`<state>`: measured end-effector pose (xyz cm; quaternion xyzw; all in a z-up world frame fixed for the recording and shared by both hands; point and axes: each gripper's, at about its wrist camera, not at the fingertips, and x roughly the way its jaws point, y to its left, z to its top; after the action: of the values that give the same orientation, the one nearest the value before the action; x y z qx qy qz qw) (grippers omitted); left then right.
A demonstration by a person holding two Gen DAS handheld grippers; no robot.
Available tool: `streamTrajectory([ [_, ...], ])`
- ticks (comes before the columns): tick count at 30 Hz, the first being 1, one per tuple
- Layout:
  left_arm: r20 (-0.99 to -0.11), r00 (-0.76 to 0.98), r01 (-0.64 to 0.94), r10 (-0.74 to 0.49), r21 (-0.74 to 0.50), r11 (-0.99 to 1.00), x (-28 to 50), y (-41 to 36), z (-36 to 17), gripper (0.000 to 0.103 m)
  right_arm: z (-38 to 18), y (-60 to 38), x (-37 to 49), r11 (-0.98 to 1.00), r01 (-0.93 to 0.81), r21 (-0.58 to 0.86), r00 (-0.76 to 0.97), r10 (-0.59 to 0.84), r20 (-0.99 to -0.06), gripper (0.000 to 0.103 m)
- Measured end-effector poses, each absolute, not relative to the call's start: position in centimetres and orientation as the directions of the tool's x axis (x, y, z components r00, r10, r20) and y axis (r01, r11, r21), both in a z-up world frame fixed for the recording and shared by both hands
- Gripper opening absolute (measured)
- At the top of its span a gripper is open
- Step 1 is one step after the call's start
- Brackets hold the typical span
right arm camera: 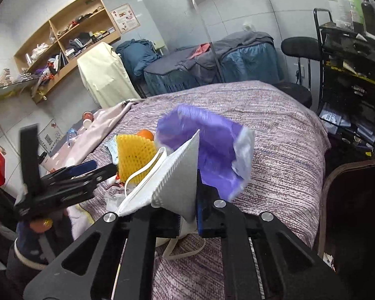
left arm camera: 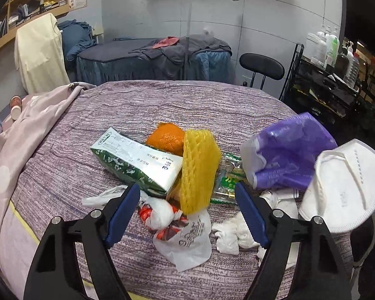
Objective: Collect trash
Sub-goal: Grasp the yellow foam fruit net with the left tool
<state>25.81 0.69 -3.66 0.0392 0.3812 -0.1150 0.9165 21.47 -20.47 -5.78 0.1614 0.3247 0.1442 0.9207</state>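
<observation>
Right gripper [right arm camera: 187, 215]: jaws clamped on a stiff, folded white face mask [right arm camera: 177, 172] with ribbed seam, held above the bed's near edge; a crinkly purple plastic bag [right arm camera: 212, 150] just behind it. Left gripper [left arm camera: 187, 215]: jaws wide, nothing between them, over the trash heap mid-bed [left arm camera: 212, 100]: yellow foam net [left arm camera: 200, 170], green-white carton [left arm camera: 137, 162], orange [left arm camera: 166, 137], crumpled tissue [left arm camera: 232, 232].

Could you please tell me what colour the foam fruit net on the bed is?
The foam fruit net is yellow, clearest in the left wrist view.
</observation>
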Motion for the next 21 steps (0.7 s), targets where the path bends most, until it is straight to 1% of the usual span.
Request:
streamTrajectory([
  [3, -0.724, 0.673, 0.24, -0.153, 0.019, 0.97, 27.5, -0.3, -4.1, 0.072, -5.0, -20.8, 20.3, 0.906, -0.169, 0.389, 0.757, 0.372, -0.538, 0.01],
  [5, -0.74, 0.657, 0.244, -0.144, 0.028, 0.969, 28.6, -0.8, -4.5, 0.064, -4.8, -21.0, 19.6, 0.906, -0.173, 0.386, 0.761, 0.372, -0.532, 0.01],
  [6, -0.743, 0.654, 0.247, -0.142, 0.033, 0.968, 29.0, -1.1, -4.7, 0.063, -4.8, -21.1, 19.3, 0.906, -0.174, 0.386, 0.762, 0.372, -0.53, 0.01],
  [7, -0.736, 0.664, 0.248, -0.13, 0.052, 0.967, 29.1, -1.4, -4.6, 0.058, -4.7, -21.3, 19.0, 0.906, -0.173, 0.387, 0.764, 0.372, -0.528, 0.01],
  [8, -0.732, 0.67, 0.253, -0.12, 0.073, 0.965, 29.2, -1.8, -4.6, 0.045, -4.8, -21.5, 18.7, 0.904, -0.173, 0.39, 0.764, 0.373, -0.526, 0.01],
  [9, -0.735, 0.668, 0.261, -0.121, 0.079, 0.962, 29.2, -2.0, -4.6, 0.039, -4.8, -21.7, 18.5, 0.904, -0.172, 0.392, 0.764, 0.373, -0.526, 0.01],
  [10, -0.735, 0.667, 0.264, -0.124, 0.078, 0.961, 29.2, -2.2, -4.6, 0.029, -4.8, -21.8, 18.3, 0.904, -0.17, 0.392, 0.765, 0.372, -0.526, 0.01],
  [11, -0.736, 0.663, 0.272, -0.136, 0.068, 0.96, 29.0, -2.3, -4.5, 0.02, -4.9, -22.0, 18.1, 0.904, -0.166, 0.393, 0.767, 0.369, -0.526, 0.01],
  [16, -0.716, 0.677, 0.297, -0.168, 0.057, 0.953, 27.2, -2.7, -4.2, 0.018, -5.6, -23.1, 17.5, 0.899, -0.156, 0.41, 0.768, 0.371, -0.522, 0.01],
  [21, -0.676, 0.711, 0.289, -0.194, 0.029, 0.957, 24.6, -2.1, -2.7, 0.018, -5.8, -23.7, 16.3, 0.888, -0.165, 0.429, 0.775, 0.386, -0.5, 0.01],
])
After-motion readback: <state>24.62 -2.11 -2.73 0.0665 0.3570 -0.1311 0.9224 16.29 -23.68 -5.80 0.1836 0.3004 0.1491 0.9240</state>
